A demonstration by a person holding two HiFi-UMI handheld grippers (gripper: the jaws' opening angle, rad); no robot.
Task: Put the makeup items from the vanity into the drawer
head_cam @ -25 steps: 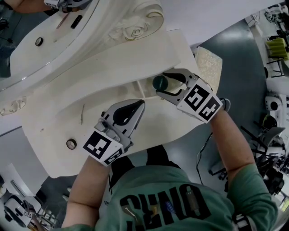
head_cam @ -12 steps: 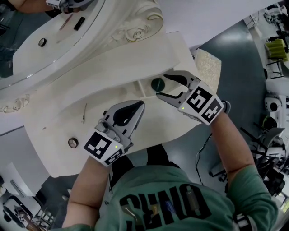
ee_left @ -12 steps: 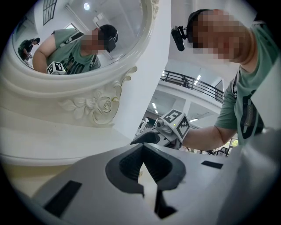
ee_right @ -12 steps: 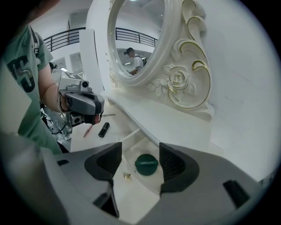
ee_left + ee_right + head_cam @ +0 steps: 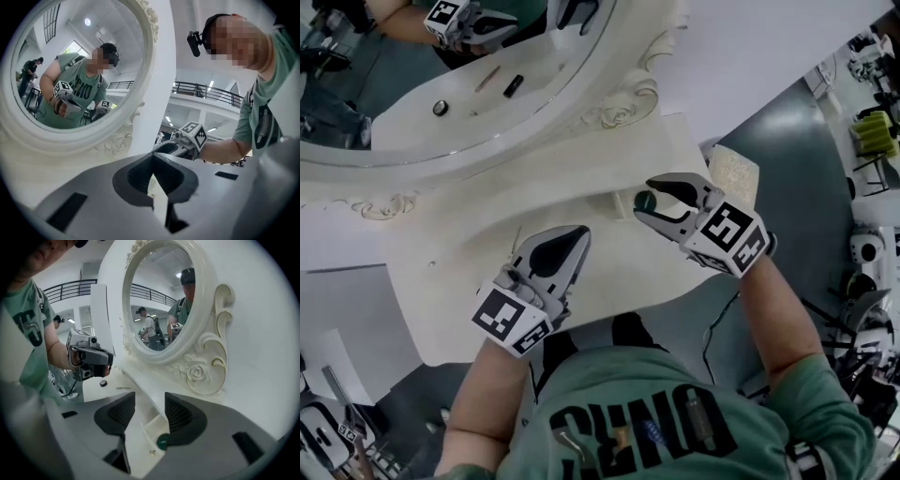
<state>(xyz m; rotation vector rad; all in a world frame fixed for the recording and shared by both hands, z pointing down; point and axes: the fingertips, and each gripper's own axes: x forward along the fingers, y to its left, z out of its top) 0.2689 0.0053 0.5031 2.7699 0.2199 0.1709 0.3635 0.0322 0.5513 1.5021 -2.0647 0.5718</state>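
green-capped item (image 5: pixel 645 201) lies in the open drawer (image 5: pixel 613 201) under right claw (image 5: pixel 658 197), head view | left gripper view: left claw (image 5: pixel 152 164) pressed together, empty, idle | right gripper view: jaws spread, just been narrowing, nothing between, item likely released

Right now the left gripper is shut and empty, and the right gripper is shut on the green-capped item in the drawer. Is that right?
No. The right gripper view shows the right gripper open: its jaws, just now closing somewhat, stand apart with nothing between them, above the green-capped item lying in the drawer. The left gripper is shut and empty.
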